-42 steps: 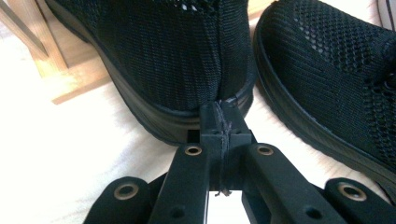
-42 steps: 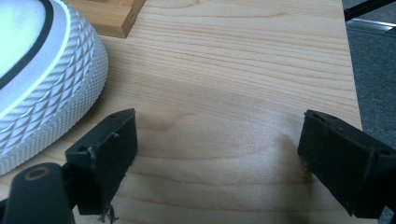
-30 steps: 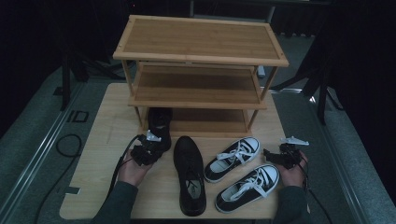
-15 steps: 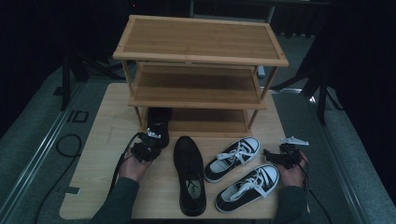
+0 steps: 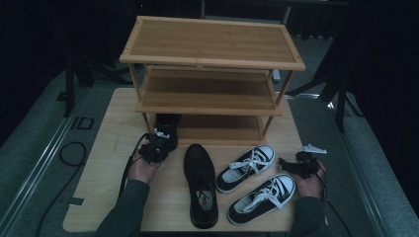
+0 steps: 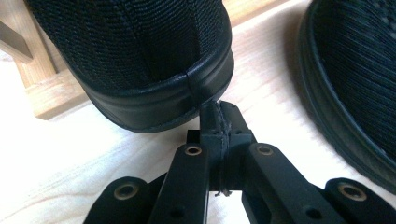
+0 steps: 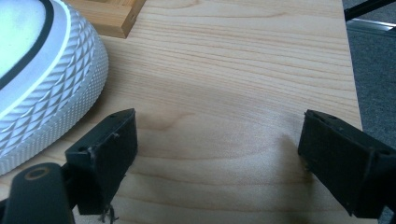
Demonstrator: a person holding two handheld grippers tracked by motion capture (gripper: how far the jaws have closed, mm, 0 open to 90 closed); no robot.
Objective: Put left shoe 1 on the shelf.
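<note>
Black shoe (image 5: 168, 129) — upright, heel outward, half under bottom shelf.

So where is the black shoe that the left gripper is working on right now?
In the high view, that black shoe sits partly under the rack's bottom shelf at its left end, heel outward, with the closed left gripper at its heel.

A three-tier shoe rack (image 5: 212, 66) stands on the far half of the tabletop (image 5: 106, 148), its lowest shelf near the board. One dress shoe (image 5: 168, 129) sits at the rack's left front corner, heel toward the near edge, with the left gripper (image 5: 154, 146) just before that heel. A second dress shoe (image 5: 200, 185) lies in the middle, running toward the near edge. To its right lie two sneakers (image 5: 246, 168) side by side, angled toward the right edge; the nearer one (image 5: 262, 198) is beside the right gripper (image 5: 302, 165).
</note>
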